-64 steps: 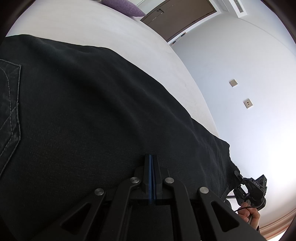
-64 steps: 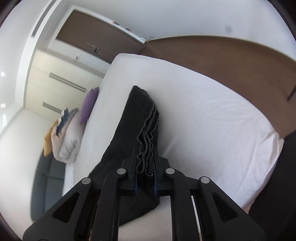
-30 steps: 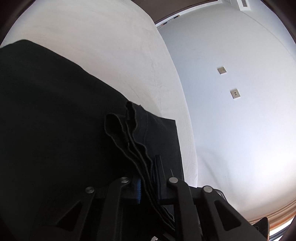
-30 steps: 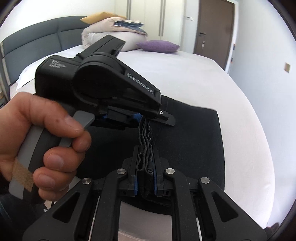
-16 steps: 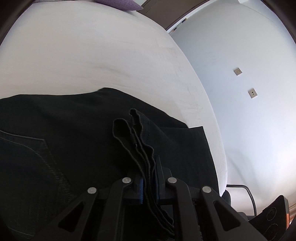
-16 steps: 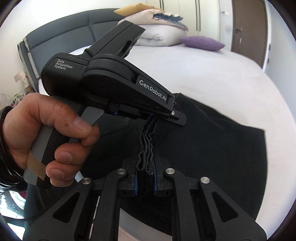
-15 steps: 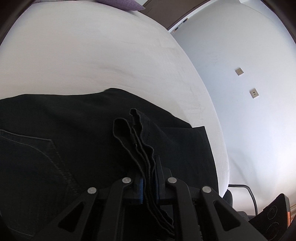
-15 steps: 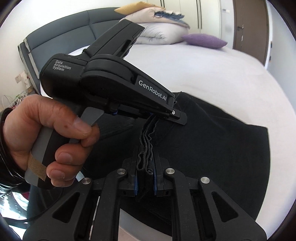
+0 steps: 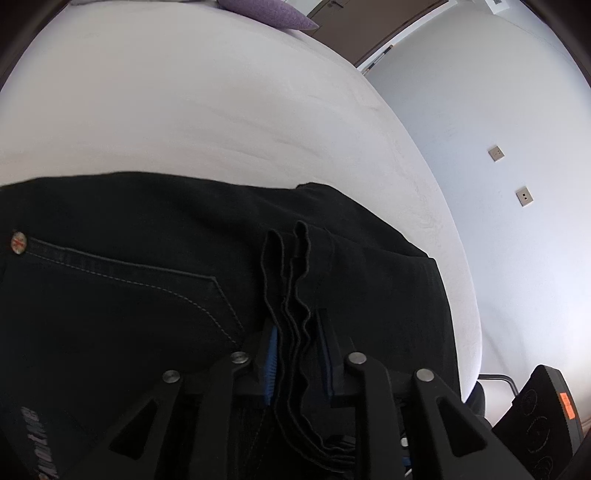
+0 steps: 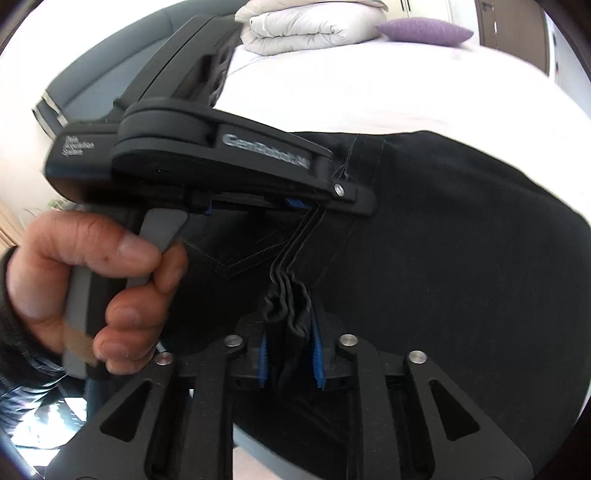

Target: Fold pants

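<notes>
Black pants (image 9: 129, 295) lie folded over on a white bed (image 9: 184, 110), back pocket up. My left gripper (image 9: 297, 354) has its jaws parted a little around the bunched leg hems (image 9: 291, 280), which still sit between them. My right gripper (image 10: 288, 350) also has its jaws parted slightly around the same stack of hems (image 10: 284, 291). The left gripper's body (image 10: 207, 162), held by a hand (image 10: 92, 273), fills the left of the right wrist view, just above the pants (image 10: 443, 240).
A purple pillow (image 10: 424, 31) and a folded duvet (image 10: 306, 26) lie at the head of the bed by a grey headboard (image 10: 110, 74). A white wall with sockets (image 9: 495, 153) stands right of the bed. A brown door (image 9: 362, 40) is beyond.
Both grippers carried the leg hems over onto the upper pants and lowered them. Their jaws have widened since half a second ago, loosening on the hems.
</notes>
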